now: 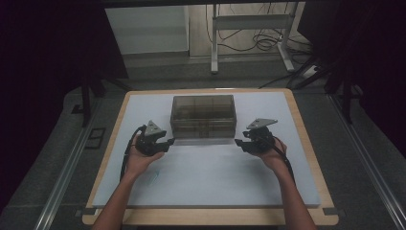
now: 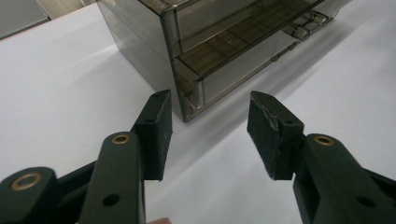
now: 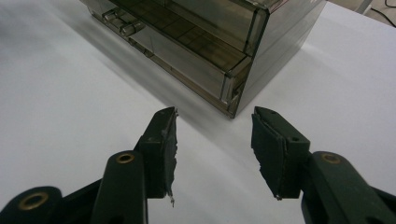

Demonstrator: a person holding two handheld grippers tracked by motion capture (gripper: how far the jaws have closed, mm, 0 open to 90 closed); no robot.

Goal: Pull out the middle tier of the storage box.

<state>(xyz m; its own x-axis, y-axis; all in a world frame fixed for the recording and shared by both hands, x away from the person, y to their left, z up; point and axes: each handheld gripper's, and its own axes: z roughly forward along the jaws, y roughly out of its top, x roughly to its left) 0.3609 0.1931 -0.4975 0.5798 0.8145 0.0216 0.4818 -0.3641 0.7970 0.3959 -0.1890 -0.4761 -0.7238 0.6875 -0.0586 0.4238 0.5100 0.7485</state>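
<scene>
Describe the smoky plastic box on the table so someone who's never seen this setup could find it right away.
Start at the wooden table with the pale sheet over it. The box sits toward the sheet's far edge, between the left gripper and right gripper. It is a translucent, smoke-brown, drawer-fronted box, the largest item on the sheet.

I see a dim room. The tabletop is pale grey-blue with a light wood rim showing at the near, left and right edges. Dark grey floor around it. A metal rail runs along the floor on the left, another rail on the right. Far side: a white frame stand with black cables coiled behind it, and a pale panel to its left. Dark curtains hang far left and far right.
</scene>
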